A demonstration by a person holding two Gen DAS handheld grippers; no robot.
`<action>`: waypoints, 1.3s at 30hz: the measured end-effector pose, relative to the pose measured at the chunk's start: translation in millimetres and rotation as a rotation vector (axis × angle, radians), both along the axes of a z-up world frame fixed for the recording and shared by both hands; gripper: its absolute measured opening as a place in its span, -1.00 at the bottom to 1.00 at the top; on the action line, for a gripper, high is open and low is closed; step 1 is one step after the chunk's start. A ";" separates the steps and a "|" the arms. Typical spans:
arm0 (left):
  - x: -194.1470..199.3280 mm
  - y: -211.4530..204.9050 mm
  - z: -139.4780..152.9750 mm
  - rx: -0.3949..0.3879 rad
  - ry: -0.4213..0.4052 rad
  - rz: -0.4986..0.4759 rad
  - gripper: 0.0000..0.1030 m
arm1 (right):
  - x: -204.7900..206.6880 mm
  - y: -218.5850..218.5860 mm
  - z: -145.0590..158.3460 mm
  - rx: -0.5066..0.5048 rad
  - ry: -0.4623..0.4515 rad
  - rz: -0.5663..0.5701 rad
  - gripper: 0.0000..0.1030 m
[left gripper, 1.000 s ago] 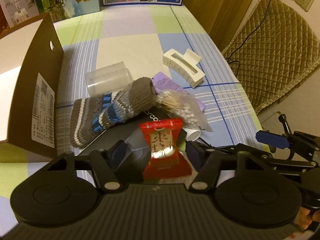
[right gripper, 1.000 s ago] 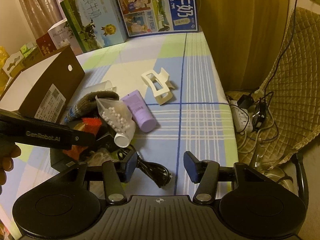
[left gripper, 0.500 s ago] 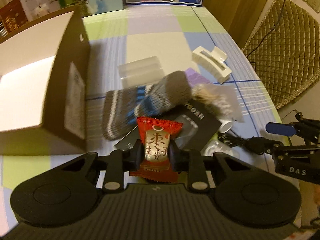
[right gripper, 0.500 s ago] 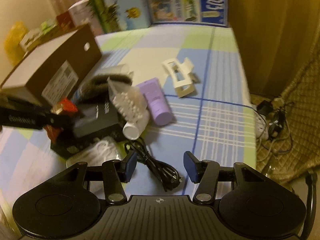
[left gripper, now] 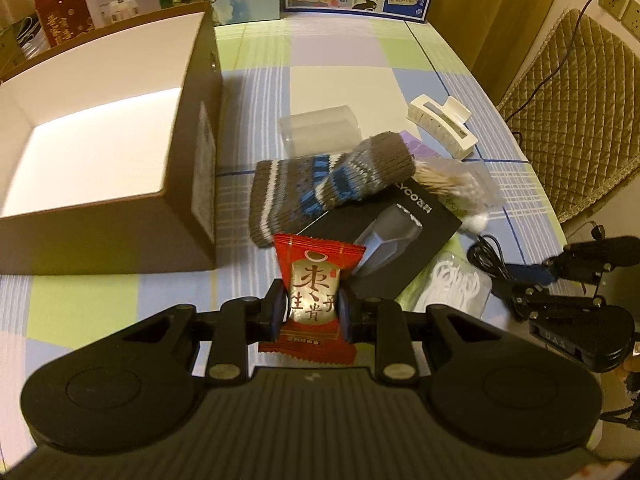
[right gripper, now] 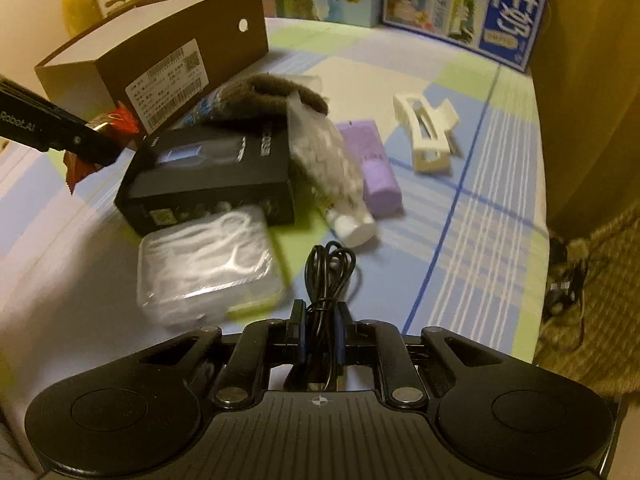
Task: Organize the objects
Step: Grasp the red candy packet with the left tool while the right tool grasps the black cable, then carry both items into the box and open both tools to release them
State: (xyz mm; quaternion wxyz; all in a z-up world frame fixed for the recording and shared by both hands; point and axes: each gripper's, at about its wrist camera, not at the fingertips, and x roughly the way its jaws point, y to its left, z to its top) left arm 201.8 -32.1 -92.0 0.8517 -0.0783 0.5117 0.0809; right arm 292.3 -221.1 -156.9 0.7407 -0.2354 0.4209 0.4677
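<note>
From the left wrist view, the sorting looks barely begun: the open cardboard box [left gripper: 108, 152] shows a bare white floor, with nothing visible inside it. The left gripper [left gripper: 311, 312] has its fingers clamped on a red candy packet [left gripper: 314, 300], lifted clear of the tabletop [left gripper: 332, 52] and held just in front of the box's near corner. Left on the cloth, to the right of the box, lie a striped knit sock [left gripper: 332, 186], a clear plastic container [left gripper: 320, 132], a white hair claw clip [left gripper: 442, 126], a black product box [left gripper: 396, 240], a bag of cotton swabs [left gripper: 460, 184] and a case of floss picks [left gripper: 454, 284]. The gripper tilts steeply downward, aimed at the tabletop beside the box.

From the right wrist view, the right gripper [right gripper: 318, 330] has just closed its fingers on a coiled black cable [right gripper: 330, 276], whose loops stick out ahead of the fingertips and seem to rest on or just over the tabletop. A purple tube [right gripper: 378, 168] lies beyond, between the swab bag and the claw clip. The left gripper reaches in from the left edge with the red packet, near the cardboard box's labelled side. The right gripper also points sharply down. By my reckoning, nearly everything remains to be boxed.
</note>
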 end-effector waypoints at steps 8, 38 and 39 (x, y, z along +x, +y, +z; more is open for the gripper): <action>-25.9 18.3 23.4 -0.022 -0.046 -0.016 -0.57 | -14.5 -20.1 39.2 0.132 0.129 -0.224 -0.80; -31.2 274.5 66.4 0.108 -0.139 0.117 -0.57 | -90.6 300.9 117.7 0.342 0.139 -0.111 -0.80; -29.0 280.1 62.9 0.108 -0.128 0.121 -0.57 | -89.9 306.2 114.6 0.329 0.139 -0.114 -0.80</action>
